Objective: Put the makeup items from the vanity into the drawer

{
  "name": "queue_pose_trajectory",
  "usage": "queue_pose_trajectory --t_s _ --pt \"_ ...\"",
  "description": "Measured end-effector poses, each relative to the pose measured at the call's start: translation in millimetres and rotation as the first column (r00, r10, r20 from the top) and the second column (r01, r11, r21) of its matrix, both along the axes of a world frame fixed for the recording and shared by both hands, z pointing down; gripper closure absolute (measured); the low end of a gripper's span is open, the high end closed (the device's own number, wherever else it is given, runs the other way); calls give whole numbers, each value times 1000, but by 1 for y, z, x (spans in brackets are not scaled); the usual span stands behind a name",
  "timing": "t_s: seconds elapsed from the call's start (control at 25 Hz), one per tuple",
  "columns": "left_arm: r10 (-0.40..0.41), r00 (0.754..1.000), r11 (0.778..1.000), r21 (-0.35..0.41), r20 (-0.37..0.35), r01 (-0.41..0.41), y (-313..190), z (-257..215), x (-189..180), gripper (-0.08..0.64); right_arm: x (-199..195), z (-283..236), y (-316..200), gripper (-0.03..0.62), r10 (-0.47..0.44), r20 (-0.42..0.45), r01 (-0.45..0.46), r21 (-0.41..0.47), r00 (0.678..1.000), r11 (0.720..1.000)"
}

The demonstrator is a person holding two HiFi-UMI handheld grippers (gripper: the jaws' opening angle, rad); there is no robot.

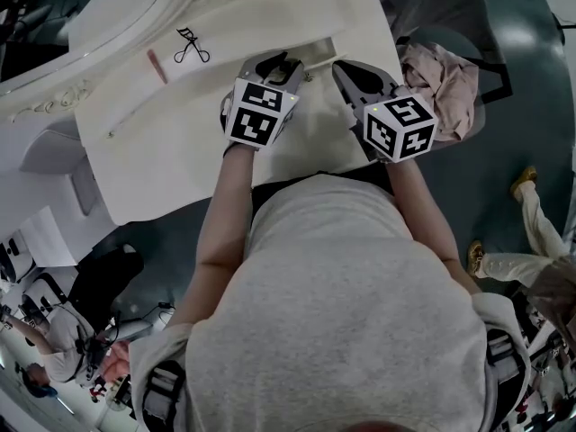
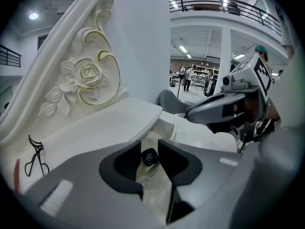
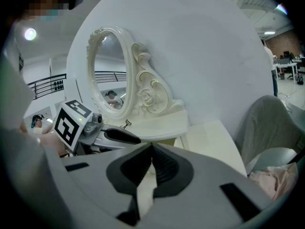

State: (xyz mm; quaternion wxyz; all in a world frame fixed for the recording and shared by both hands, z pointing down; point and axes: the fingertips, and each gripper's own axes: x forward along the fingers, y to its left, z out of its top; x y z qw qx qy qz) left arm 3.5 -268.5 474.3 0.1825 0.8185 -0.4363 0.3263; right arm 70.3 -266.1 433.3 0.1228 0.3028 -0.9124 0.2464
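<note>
White-lacquered desk [image 1: 171, 151]: the left tongs [image 1: 277, 63] pinch a small black-capped bottle [image 2: 149, 156] just before what looks like the open drawer [image 1: 317, 50]. The right tongs [image 3: 152, 149] are pressed together, empty. An eyelash curler [image 1: 191, 47] and pink stick [image 1: 157, 66] lie beyond. The bottle is best lowered well inside before release.

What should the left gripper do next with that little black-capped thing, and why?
Probably ease forward over the drawer and release: the left gripper is clamped on a small black-capped bottle, and the drawer's gap shows just ahead, under the vanity shelf.
</note>
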Motion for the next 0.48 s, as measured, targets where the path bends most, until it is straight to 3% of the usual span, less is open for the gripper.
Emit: queue_pose_trajectory --t_s 0.48 --pt "24 992 1000 13 -122 -22 -13 -11 26 450 4 0 -2 584 14 -1 -14 1 1000 1000"
